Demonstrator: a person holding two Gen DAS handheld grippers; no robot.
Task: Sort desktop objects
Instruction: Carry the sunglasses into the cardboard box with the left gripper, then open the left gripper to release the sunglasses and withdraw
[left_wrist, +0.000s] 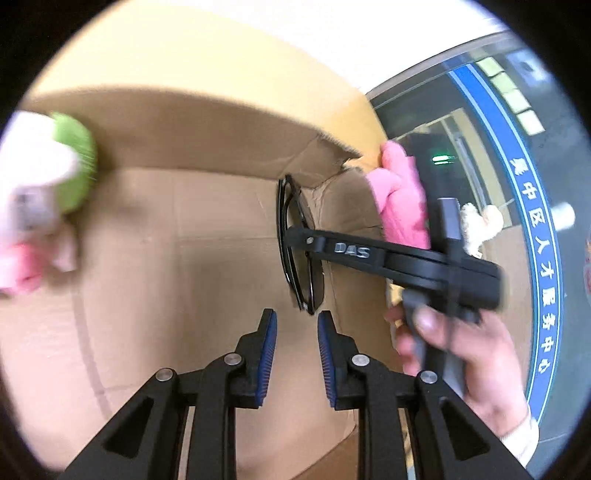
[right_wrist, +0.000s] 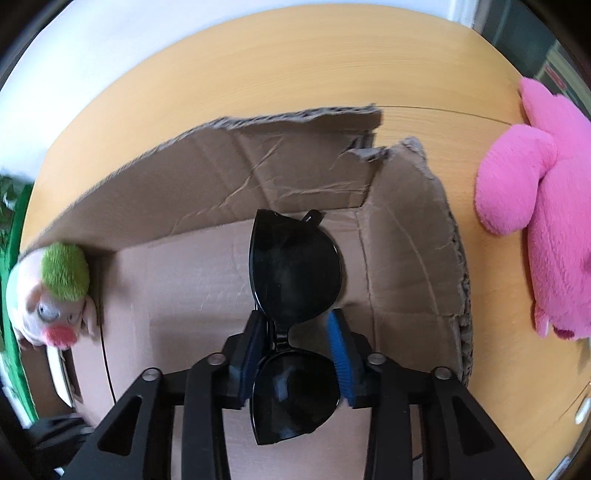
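Pinching black sunglasses (right_wrist: 295, 280) at the bridge, right hand-held gripper (right_wrist: 297, 343).

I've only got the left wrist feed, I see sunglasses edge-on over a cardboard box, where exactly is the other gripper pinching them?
Observer: The right gripper clamps the sunglasses at the nose bridge, one lens ahead of its fingers, one behind.
Operator: Is anything lying in the box under them?
Observer: The cardboard box floor below shows bare; a green-haired plush toy sits at its left wall.
Operator: And the pink thing past the box?
Observer: A pink plush toy lying on the wooden table, outside the box's torn right wall.
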